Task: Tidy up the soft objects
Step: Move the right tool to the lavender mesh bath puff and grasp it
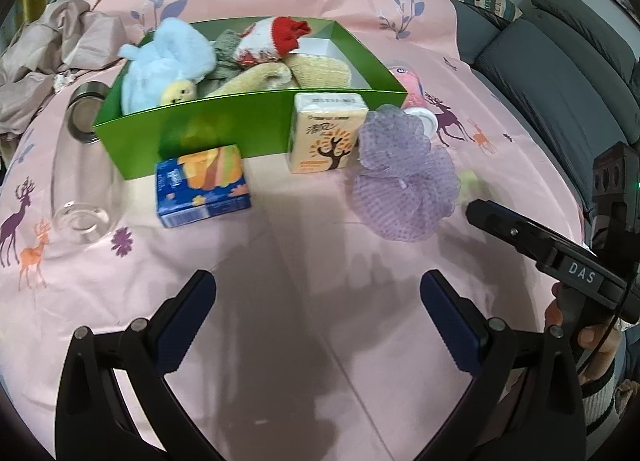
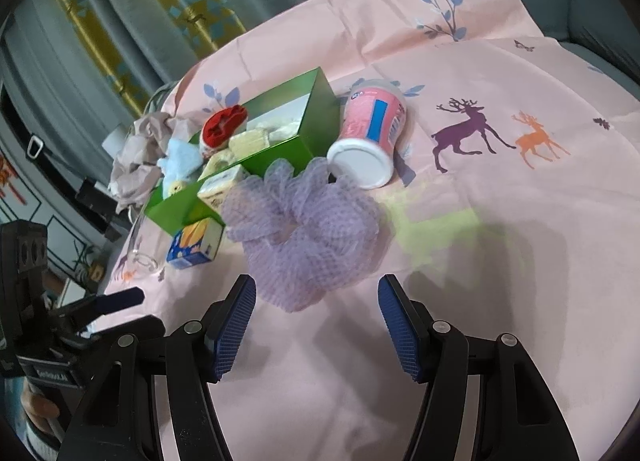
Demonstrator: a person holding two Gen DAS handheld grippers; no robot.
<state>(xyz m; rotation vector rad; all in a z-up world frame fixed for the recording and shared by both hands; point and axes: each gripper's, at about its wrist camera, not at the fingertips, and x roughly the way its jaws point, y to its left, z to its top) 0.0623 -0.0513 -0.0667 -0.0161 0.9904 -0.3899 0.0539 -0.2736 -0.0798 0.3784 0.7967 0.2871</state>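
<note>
Your right gripper (image 2: 316,325) sits low in the right wrist frame with its jaws spread wide and nothing between them, and the purple mesh bath pouf (image 2: 304,221) lies straight ahead of it, just above the fingertips at frame centre, resting on the pink tablecloth (image 2: 500,321). Your left gripper (image 1: 318,319) is likewise released and empty, and from its view the pouf sits off in the right half of the frame, farther out, so the right hand looks the nearer one. The pouf is a rumpled ball with no clear long axis, so I judge a straight push forward would bracket it. Beyond it, toward the upper left of the right wrist frame, stands the green box (image 2: 320,125), already holding soft items; the pink canister (image 2: 372,137) lies just behind the pouf.
</note>
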